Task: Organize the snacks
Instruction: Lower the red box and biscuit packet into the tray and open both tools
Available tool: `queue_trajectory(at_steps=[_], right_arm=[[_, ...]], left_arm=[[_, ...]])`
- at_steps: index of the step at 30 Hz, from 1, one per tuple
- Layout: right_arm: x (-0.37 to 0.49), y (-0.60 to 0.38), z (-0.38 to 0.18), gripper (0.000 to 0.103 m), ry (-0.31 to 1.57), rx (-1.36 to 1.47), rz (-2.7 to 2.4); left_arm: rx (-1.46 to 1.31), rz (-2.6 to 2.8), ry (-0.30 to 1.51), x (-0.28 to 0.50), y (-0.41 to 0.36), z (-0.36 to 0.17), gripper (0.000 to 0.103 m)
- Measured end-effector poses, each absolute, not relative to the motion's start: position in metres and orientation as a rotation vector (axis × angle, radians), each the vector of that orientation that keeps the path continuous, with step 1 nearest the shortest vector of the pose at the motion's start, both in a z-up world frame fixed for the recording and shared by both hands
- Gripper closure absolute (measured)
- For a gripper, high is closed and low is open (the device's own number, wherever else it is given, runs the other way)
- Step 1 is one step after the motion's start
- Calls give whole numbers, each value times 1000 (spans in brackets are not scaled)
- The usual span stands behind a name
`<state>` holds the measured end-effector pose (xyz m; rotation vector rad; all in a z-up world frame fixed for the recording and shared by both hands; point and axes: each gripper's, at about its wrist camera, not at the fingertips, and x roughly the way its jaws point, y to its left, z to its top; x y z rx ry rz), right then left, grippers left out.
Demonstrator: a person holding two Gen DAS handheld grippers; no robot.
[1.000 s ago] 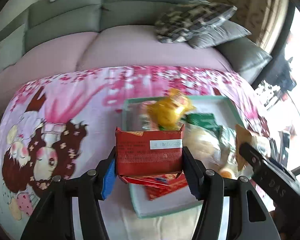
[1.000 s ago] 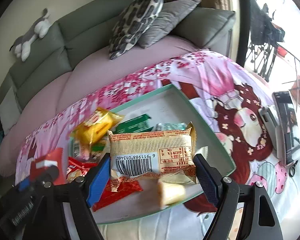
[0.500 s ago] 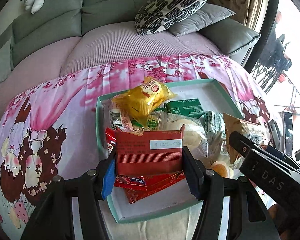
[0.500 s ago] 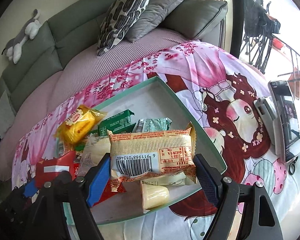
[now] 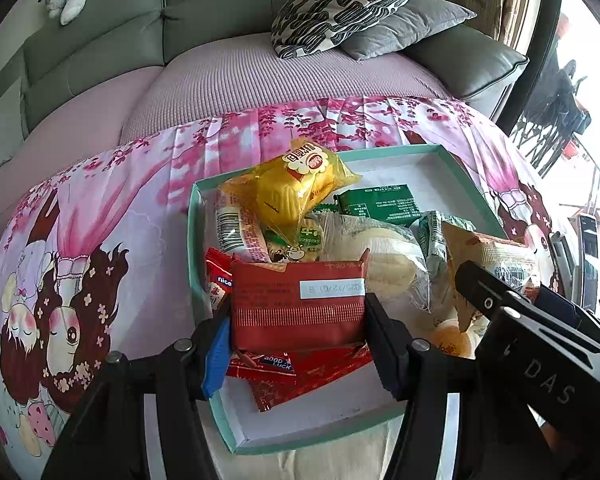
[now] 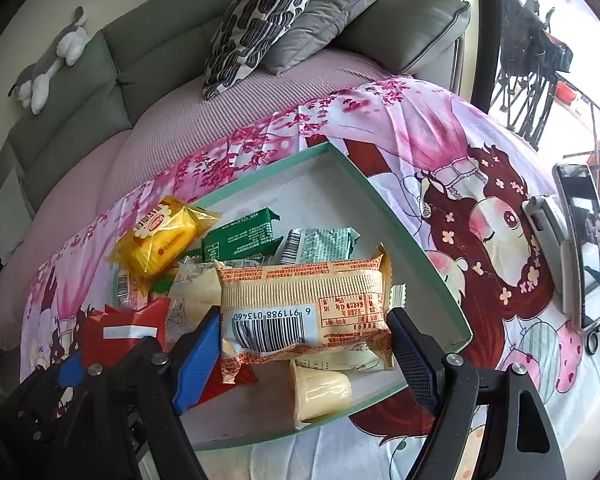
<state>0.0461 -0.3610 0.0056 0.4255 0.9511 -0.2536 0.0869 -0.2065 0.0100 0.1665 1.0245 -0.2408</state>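
A shallow teal-rimmed tray (image 5: 444,151) (image 6: 420,248) lies on a pink cartoon bedspread and holds several snack packs. My left gripper (image 5: 298,320) is shut on a red snack pack (image 5: 298,304), held just above the tray's near left part. My right gripper (image 6: 306,334) is shut on a long beige snack pack with a barcode (image 6: 304,304), held over the tray's near right part. In the tray lie a yellow cake pack (image 5: 292,192) (image 6: 160,240), a green pack (image 5: 380,204) (image 6: 240,236), a pale bun pack (image 5: 380,252) and a jelly cup (image 6: 320,390).
The bedspread (image 5: 92,220) covers a low surface in front of a grey-green sofa (image 5: 220,12) with two cushions (image 6: 260,20) and a plush toy (image 6: 48,64). A phone on a stand (image 6: 580,240) lies right of the tray. Flat red wrappers (image 5: 300,372) lie under the left gripper.
The left gripper has come down and closer over the tray with the red pack. The right gripper has barely moved and keeps its beige pack.
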Motion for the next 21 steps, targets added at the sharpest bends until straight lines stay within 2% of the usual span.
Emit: queue_trajectory(at_steps=[5,21], right_arm=[[47,-360,6,20,950,424,-251],[46,-357,8,20,951,409,-247]], left_arm=[[176,-238,1026,85,-206,12,33],[147,-130,992,78,-174,37,32]])
